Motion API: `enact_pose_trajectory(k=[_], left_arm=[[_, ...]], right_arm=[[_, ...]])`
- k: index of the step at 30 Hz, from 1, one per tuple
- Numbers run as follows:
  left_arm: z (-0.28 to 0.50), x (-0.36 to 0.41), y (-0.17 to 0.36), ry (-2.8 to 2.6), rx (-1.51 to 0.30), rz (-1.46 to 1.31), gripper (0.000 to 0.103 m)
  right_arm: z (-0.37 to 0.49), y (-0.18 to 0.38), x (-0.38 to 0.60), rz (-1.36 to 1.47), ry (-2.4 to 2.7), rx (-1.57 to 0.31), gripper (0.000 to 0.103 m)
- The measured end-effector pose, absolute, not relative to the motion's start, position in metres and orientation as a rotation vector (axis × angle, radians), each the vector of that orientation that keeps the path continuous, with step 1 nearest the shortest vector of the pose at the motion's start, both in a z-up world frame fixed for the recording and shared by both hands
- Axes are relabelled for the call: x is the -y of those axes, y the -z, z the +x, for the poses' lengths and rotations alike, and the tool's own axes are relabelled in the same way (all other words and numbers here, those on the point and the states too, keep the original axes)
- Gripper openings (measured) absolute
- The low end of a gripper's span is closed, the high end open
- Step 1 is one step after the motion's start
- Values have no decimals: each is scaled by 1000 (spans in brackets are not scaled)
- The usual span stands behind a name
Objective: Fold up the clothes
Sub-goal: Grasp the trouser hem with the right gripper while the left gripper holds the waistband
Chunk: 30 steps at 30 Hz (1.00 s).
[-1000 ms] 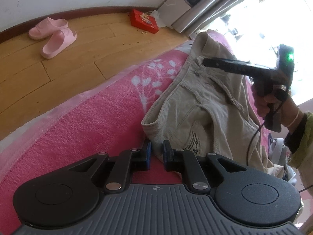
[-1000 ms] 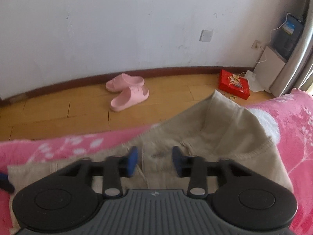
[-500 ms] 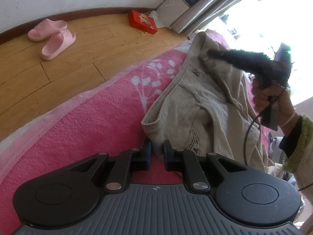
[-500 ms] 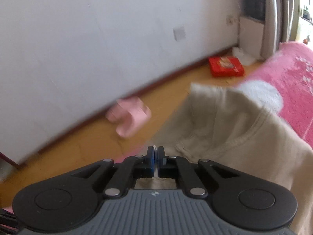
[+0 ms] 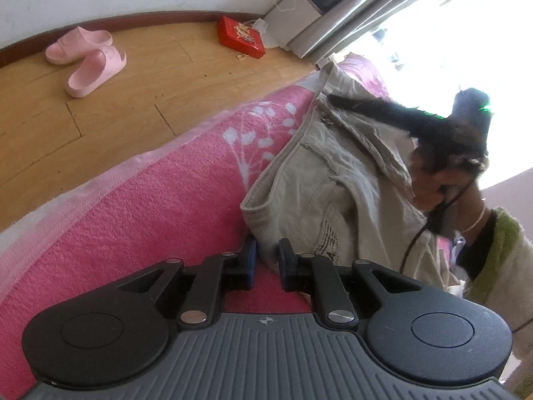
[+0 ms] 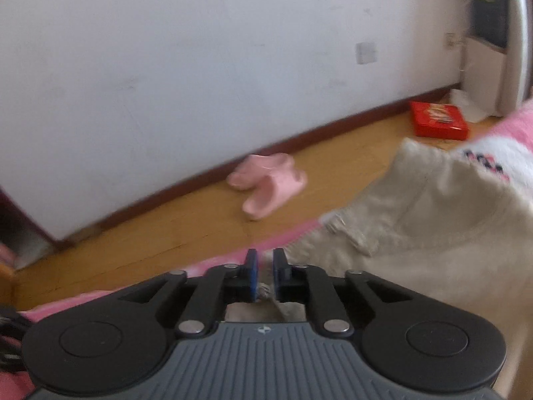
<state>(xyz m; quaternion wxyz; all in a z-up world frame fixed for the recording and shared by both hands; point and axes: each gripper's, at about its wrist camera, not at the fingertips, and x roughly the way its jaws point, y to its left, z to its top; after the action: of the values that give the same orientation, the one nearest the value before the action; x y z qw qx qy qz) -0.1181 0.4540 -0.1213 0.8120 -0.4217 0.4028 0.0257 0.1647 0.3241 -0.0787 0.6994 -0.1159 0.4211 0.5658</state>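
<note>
Beige trousers lie crumpled on a pink blanket. My left gripper is shut on the near waistband corner of the trousers, low over the blanket. My right gripper is shut on a fold of the beige trousers, with cloth showing between the blue pads. In the left wrist view the right gripper reaches to the far top edge of the trousers, held by a hand in a green-and-cream sleeve.
The bed edge drops to a wooden floor. Pink slippers and a red box lie on the floor by the white wall. Curtains and a bright window stand at the far right.
My right gripper closed on the trousers' far edge and has swung and lifted with the cloth. My left gripper has stayed shut on the near corner.
</note>
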Motion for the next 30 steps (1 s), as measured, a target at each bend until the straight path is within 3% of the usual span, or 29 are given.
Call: enact_pose_trajectory(k=[1, 2, 3, 7, 14, 16, 17, 18, 20, 24, 30], left_arm=[[-120, -455, 122, -44, -855, -923, 26], [-121, -456, 122, -30, -847, -950, 34], [-123, -457, 122, -20, -841, -973, 37], [-127, -450, 121, 8, -835, -1018, 54], [-123, -435, 124, -43, -811, -1055, 58], [-121, -433, 126, -64, -804, -1068, 54], [-119, -431, 126, -82, -806, -1059, 48], [-116, -430, 126, -111, -813, -1048, 43], [-112, -427, 125, -183, -833, -1026, 20], [-101, -419, 115, -250, -826, -948, 11], [-79, -422, 97, -244, -715, -850, 8]], right_arm=[[173, 64, -316, -227, -1279, -899, 30], [181, 50, -308, -200, -1292, -857, 46], [191, 40, -301, -198, -1269, -807, 54], [260, 30, -291, -260, -1123, -806, 55], [335, 91, -302, -287, -982, -1159, 56], [333, 98, -302, -262, -1014, -1177, 57], [332, 100, -302, -256, -1030, -1176, 57], [330, 102, -301, -268, -1033, -1165, 51], [325, 104, -298, -294, -1041, -1141, 40], [305, 102, -294, -328, -1054, -1077, 15], [304, 68, -274, -239, -976, -898, 12]])
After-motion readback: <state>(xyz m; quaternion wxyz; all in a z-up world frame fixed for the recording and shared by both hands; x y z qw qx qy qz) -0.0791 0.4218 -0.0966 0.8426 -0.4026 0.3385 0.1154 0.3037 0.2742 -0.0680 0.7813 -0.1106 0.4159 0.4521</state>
